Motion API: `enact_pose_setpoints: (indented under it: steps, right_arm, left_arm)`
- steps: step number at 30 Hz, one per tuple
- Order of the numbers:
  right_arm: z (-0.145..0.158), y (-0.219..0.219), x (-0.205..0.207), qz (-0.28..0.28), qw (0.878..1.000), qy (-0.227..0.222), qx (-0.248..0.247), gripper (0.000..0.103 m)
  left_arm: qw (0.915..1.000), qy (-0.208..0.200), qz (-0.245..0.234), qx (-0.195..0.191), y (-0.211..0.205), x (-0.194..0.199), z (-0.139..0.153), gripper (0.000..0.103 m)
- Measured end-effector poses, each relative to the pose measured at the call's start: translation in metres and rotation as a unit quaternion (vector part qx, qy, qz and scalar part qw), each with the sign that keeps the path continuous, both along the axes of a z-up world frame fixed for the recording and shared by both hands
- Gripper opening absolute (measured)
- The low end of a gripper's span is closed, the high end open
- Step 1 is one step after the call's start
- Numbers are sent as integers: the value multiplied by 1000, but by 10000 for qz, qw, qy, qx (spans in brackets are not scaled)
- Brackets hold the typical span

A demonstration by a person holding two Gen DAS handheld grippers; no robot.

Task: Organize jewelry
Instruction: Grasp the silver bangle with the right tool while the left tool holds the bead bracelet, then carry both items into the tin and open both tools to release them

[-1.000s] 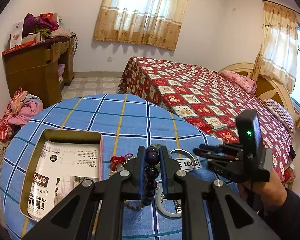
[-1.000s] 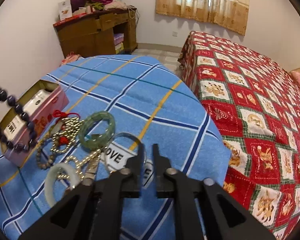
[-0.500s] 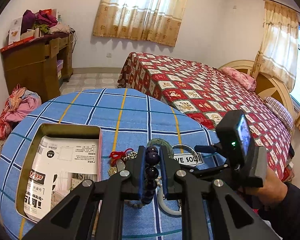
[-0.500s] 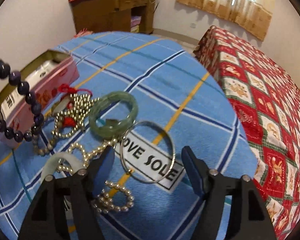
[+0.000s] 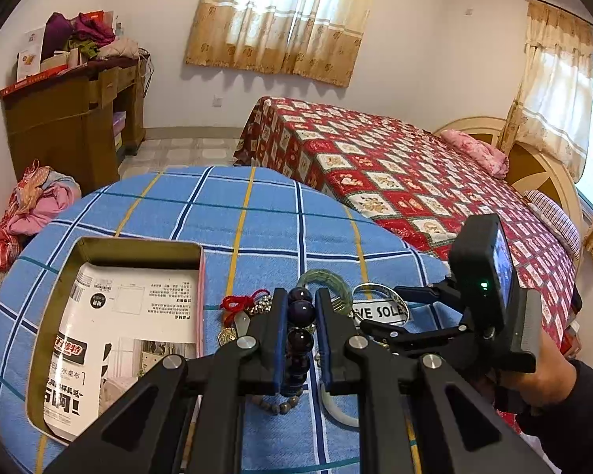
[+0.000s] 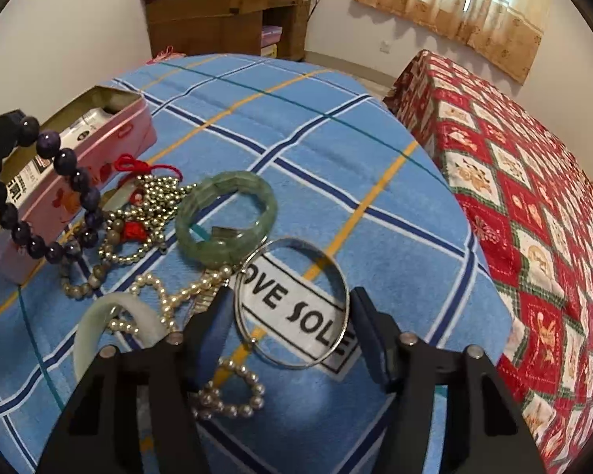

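My left gripper [image 5: 300, 312] is shut on a dark purple bead bracelet [image 5: 299, 330], held above the jewelry pile; the bracelet also hangs at the left of the right wrist view [image 6: 47, 193]. My right gripper [image 6: 292, 316] is open, its fingers on either side of a thin silver bangle [image 6: 292, 304] lying on the blue checked cloth. A green jade bangle [image 6: 225, 217], a white jade bangle [image 6: 110, 324], a pearl strand [image 6: 201, 355], a small-bead chain with red cord [image 6: 146, 205] lie beside it. An open pink tin box [image 6: 99, 146] lined with printed paper [image 5: 118, 335] stands to the left.
The round table [image 5: 257, 213] has a blue plaid cloth with a "LOVE SOLE" label [image 6: 304, 312]. A bed with a red patterned cover [image 5: 415, 181] is close on the right. A wooden desk [image 5: 71, 118] and a clothes pile [image 5: 31, 205] stand at the back left.
My right gripper has opened and come down over the silver bangle. My left gripper stays shut on the purple bracelet and has shifted slightly.
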State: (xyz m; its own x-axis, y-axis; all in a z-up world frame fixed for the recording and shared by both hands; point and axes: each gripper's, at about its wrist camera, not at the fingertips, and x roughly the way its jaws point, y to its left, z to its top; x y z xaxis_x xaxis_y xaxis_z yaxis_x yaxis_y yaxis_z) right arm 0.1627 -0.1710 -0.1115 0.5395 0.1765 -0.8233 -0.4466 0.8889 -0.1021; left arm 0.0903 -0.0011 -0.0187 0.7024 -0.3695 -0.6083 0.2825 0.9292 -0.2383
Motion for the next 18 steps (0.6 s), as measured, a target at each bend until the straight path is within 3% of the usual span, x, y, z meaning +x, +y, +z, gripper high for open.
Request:
enact_pose_setpoints:
  steps: [10, 18]
  right_arm:
    - [41, -1, -17, 0, 9990, -443, 98, 62]
    - [63, 43, -16, 517, 9960, -576, 457, 62]
  left_arm:
    - [9996, -279, -5, -51, 11, -8, 22, 13]
    - [9991, -244, 355, 47, 40, -1, 23, 13]
